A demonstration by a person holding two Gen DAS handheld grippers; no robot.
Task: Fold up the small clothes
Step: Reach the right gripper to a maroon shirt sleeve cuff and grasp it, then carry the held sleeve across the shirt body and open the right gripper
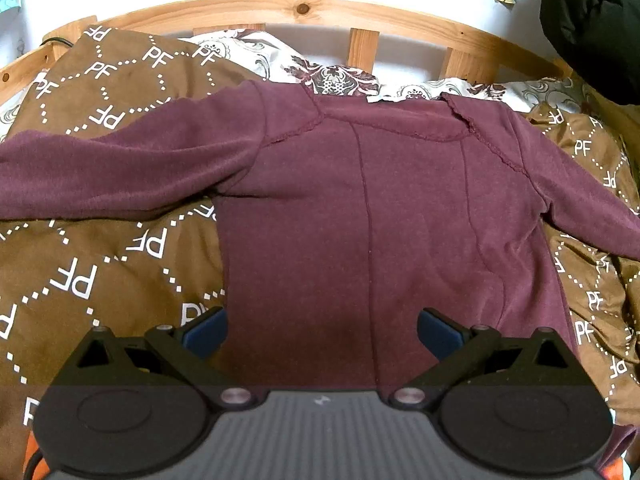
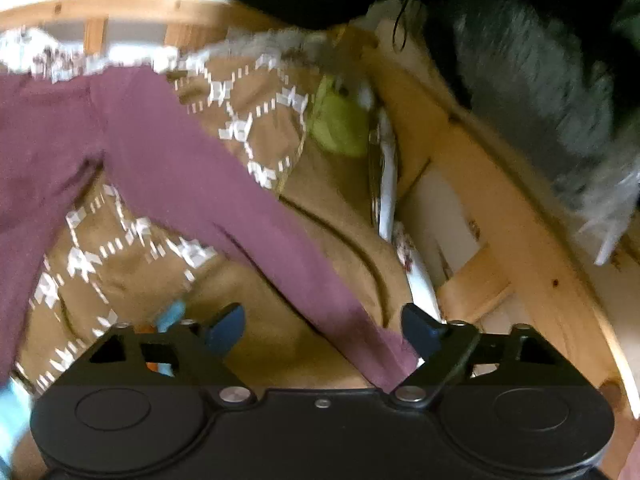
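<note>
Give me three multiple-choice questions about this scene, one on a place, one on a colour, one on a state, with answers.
1. Where does the shirt lie?
A. on a brown blanket
B. on a chair
C. on bare floor

2. What colour is the shirt?
A. green
B. maroon
C. white

3. How is the left hand-held gripper?
A. shut on a sleeve
B. shut on nothing
C. open

Answers: A, the blanket shows all around it; B, maroon in both views; C, its pads stand wide apart above the hem.
</note>
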